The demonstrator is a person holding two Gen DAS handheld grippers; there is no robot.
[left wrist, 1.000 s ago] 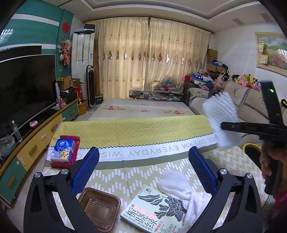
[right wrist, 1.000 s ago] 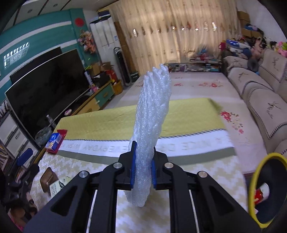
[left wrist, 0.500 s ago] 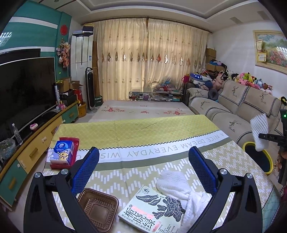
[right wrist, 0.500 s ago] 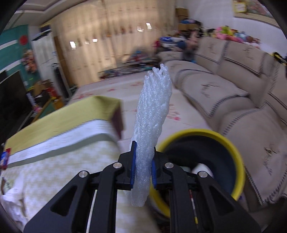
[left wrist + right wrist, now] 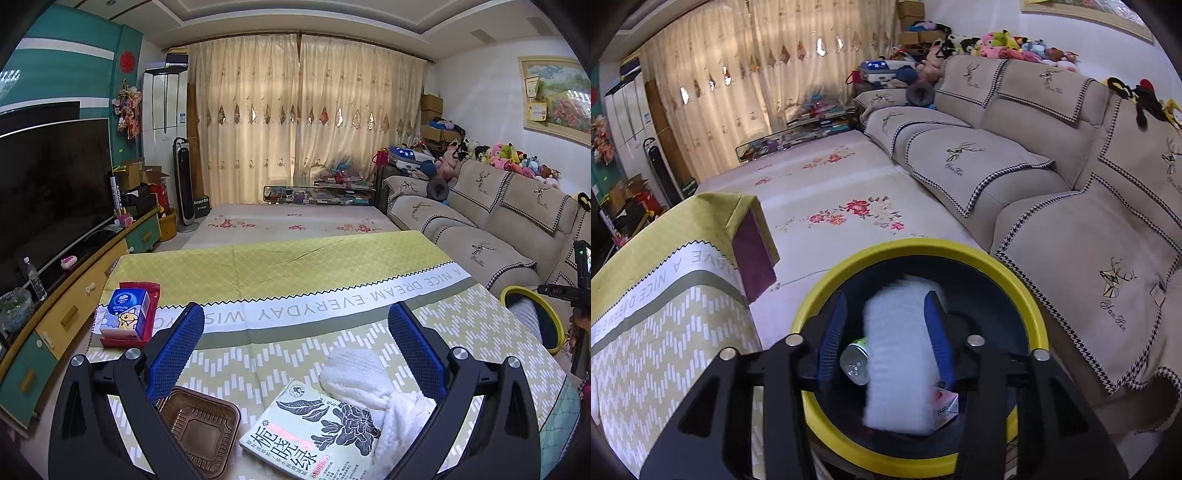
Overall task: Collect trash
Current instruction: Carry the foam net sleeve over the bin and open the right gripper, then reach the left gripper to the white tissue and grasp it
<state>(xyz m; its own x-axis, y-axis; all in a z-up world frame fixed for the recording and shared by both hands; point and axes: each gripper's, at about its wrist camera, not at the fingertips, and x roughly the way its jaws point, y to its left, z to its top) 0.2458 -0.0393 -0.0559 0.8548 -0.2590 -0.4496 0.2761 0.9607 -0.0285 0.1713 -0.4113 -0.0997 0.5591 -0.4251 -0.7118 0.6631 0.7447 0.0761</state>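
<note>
Foam wrap [image 5: 899,354], white and blurred, hangs between the opening jaws of the right gripper [image 5: 886,332], untouched by either pad, directly over the yellow-rimmed bin [image 5: 1030,295] beside the surface [image 5: 665,332]. Being light, it could drift or catch the rim and land on the floor. Left gripper [image 5: 295,347] is spread wide and empty above the brown tray [image 5: 199,432].

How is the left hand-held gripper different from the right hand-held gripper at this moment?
The left hand-held gripper is over the table, jaws wide and empty. The right hand-held gripper is over the yellow bin, jaws narrower and opening, with the bubble wrap between them, blurred. Both have blue pads on black frames.
</note>
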